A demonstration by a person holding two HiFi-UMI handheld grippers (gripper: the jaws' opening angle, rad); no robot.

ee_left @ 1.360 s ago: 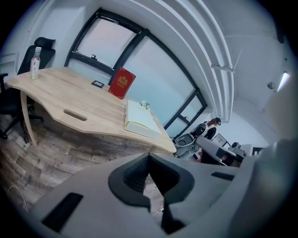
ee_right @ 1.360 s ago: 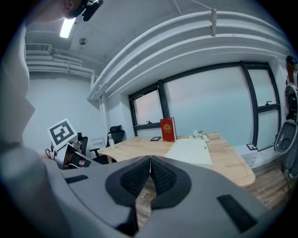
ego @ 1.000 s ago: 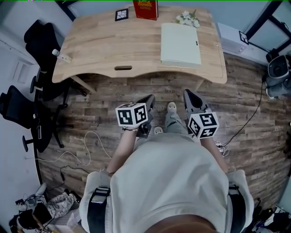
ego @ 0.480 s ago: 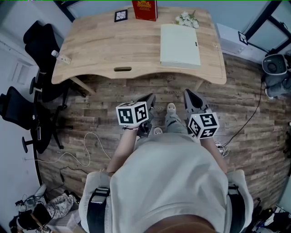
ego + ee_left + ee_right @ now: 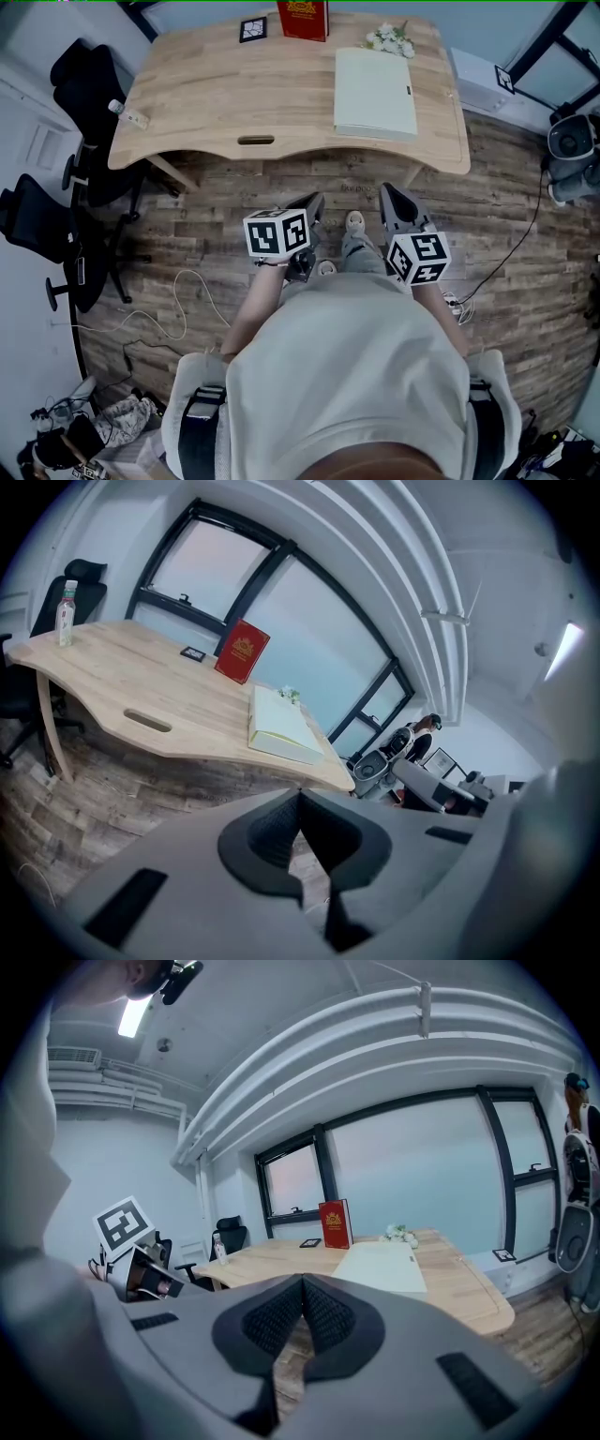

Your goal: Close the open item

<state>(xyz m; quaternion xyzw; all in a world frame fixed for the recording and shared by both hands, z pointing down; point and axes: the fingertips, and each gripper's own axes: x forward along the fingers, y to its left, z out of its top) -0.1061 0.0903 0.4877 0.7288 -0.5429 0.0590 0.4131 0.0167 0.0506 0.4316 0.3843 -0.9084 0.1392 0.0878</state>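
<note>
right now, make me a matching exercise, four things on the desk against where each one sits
Things:
1 red book
2 white flowers
3 bottle
4 pale book

Places:
a left end of the desk
b flat on the right half
c upright at the far edge
d far edge, just beyond the pale book

Pairs: 1-c, 2-d, 3-a, 4-b
</note>
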